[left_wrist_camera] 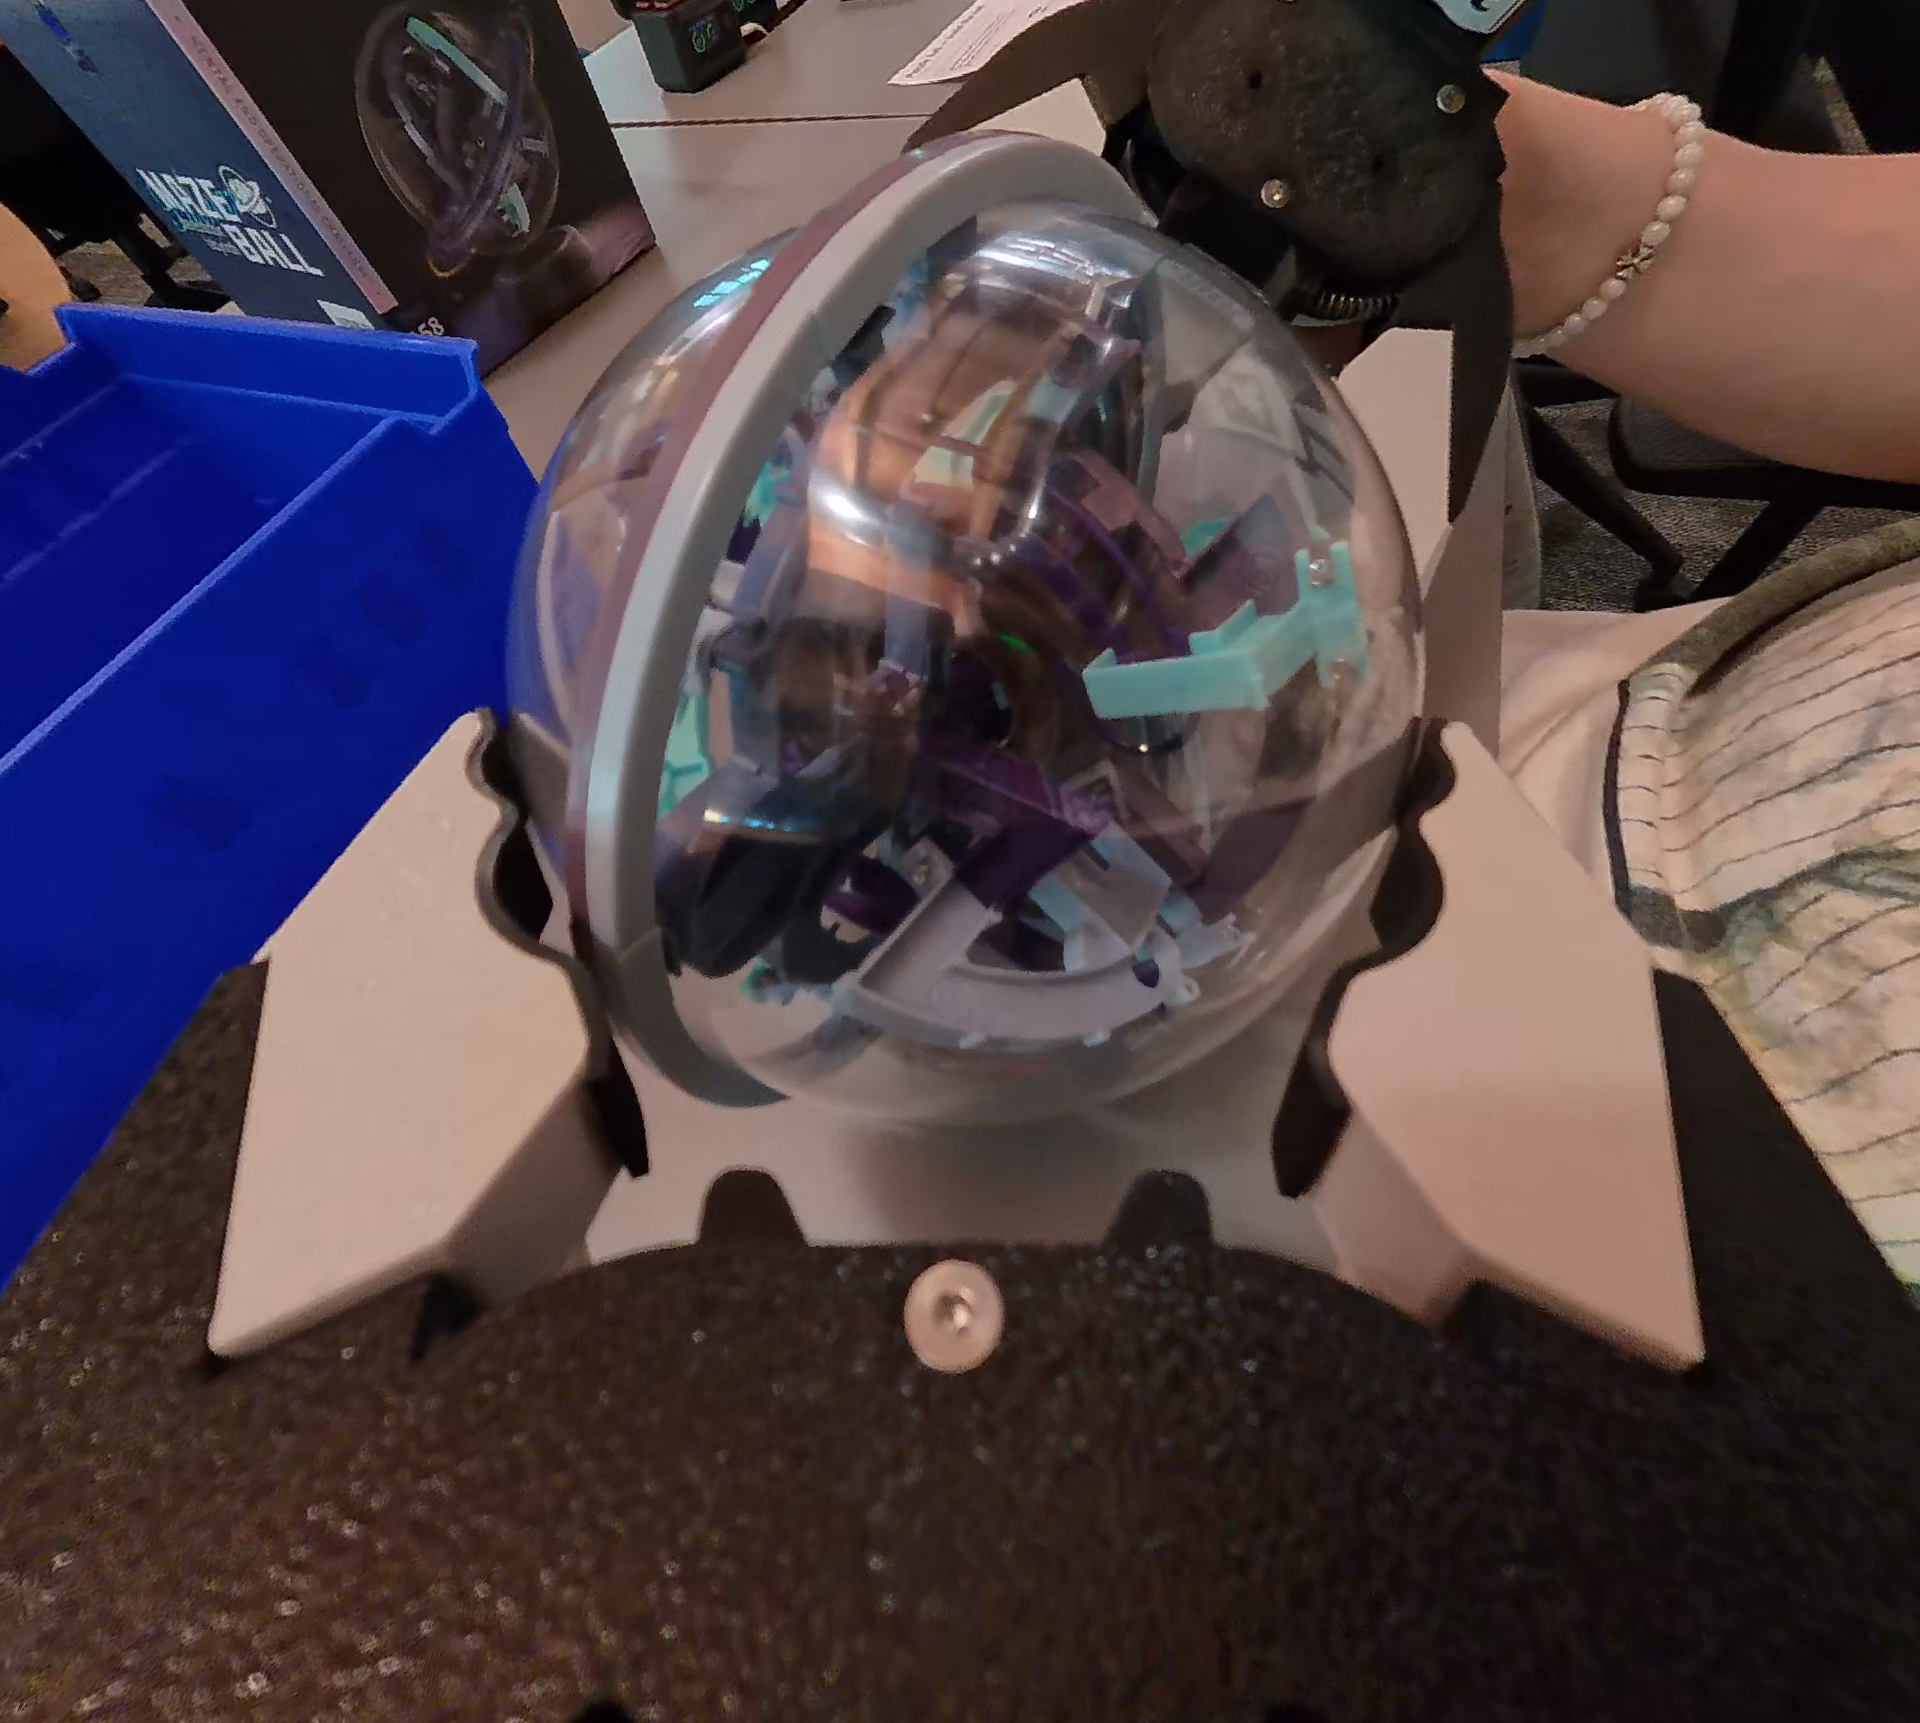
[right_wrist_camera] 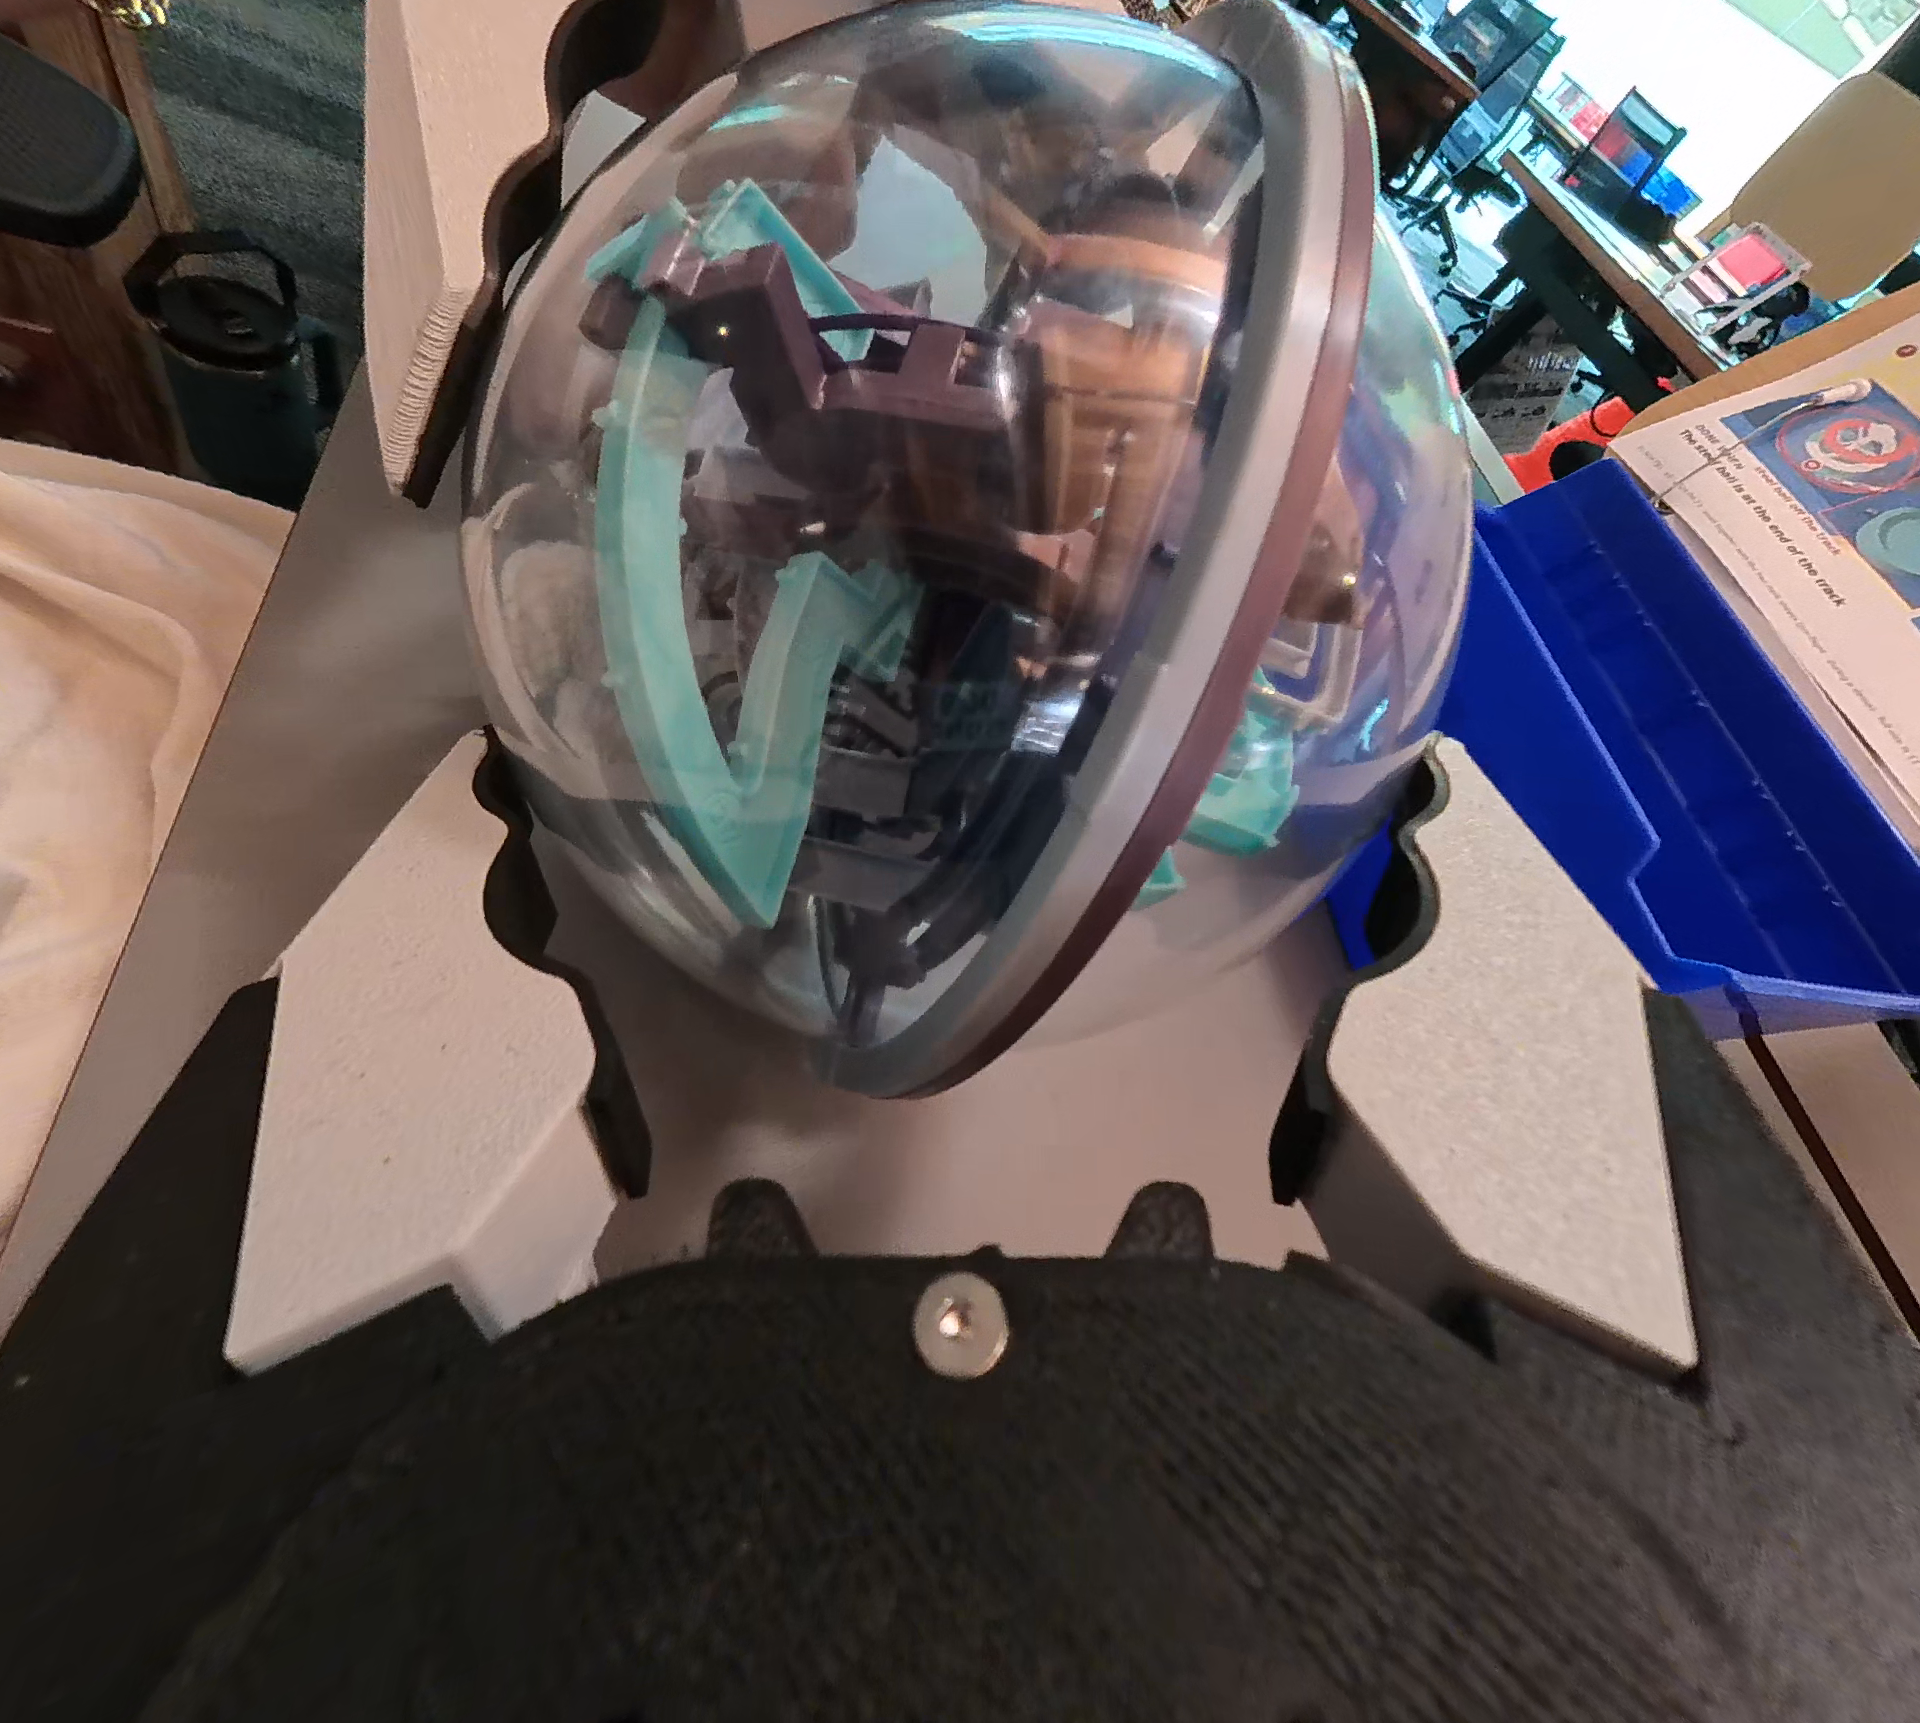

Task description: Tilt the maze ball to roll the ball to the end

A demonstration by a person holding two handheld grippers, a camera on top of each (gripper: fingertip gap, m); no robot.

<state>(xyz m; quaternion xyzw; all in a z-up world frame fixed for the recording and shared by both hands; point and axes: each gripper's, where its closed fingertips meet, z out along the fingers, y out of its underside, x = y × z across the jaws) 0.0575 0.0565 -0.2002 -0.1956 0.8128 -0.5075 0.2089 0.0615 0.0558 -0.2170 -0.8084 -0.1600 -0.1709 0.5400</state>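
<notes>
Both tongs, left tongs (left_wrist_camera: 961,842) and right tongs (right_wrist_camera: 956,852), clasp the maze ball (left_wrist_camera: 966,624), blue bin (left_wrist_camera: 208,593) just beside.

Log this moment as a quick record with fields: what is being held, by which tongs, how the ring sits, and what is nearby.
held: maze ball, clear sphere, off the table
left tongs: shut on it
right tongs: shut on it from the opposite side
grey ring: tilted, not level
small ball inside: cannot tell where
nearby: blue bin, maze ball box, printed sheet
</notes>
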